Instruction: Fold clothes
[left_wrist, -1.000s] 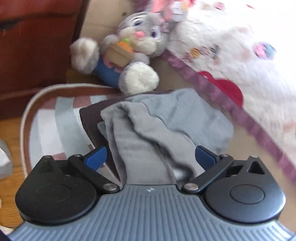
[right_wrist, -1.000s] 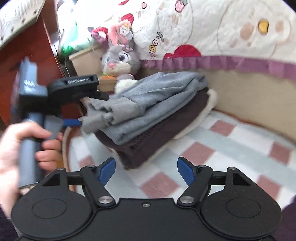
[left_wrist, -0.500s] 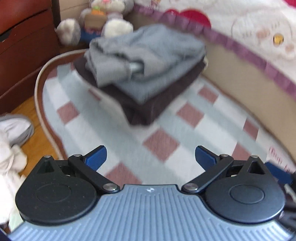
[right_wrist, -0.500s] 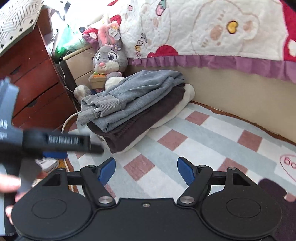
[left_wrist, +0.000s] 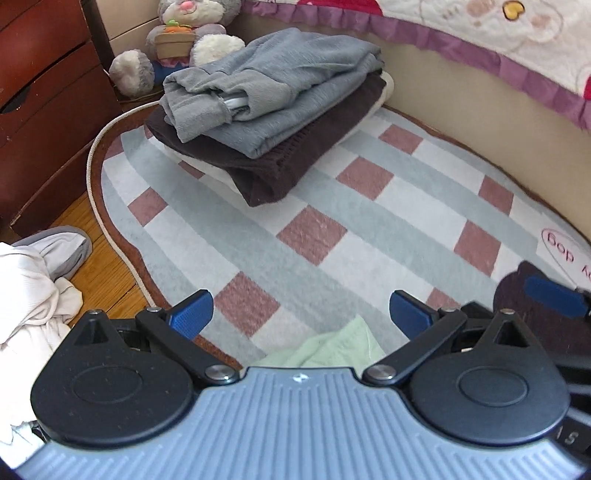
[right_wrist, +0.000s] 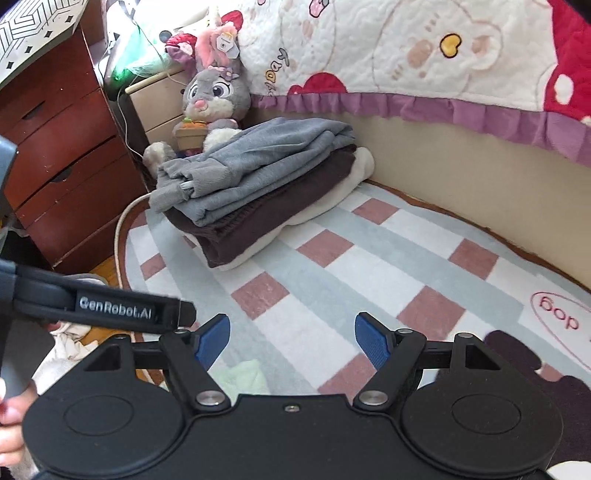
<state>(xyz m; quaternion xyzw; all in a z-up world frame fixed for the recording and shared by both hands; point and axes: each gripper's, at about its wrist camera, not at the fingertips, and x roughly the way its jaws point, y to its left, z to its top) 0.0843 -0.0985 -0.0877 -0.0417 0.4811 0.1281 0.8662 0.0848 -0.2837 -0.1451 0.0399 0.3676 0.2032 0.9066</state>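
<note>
Your left gripper (left_wrist: 301, 314) and your right gripper (right_wrist: 291, 341) both have their jaws wide apart, and nothing is in them. The folded pile sits on the checked rug (left_wrist: 369, 236), well away from both grippers: a grey sweatshirt (left_wrist: 273, 85) on top, a dark brown knit (left_wrist: 295, 151) under it, and a cream piece (right_wrist: 332, 195) at the bottom. A pale green cloth (left_wrist: 332, 347) lies just below your grippers. It is likely the next thing to fold. It looks soft, light and floppy, so it will sag. Grab it by two corners or along an edge. A white bundle (left_wrist: 26, 295) lies crumpled on the wood floor. No baskets or boxes for clothes are here.
</note>
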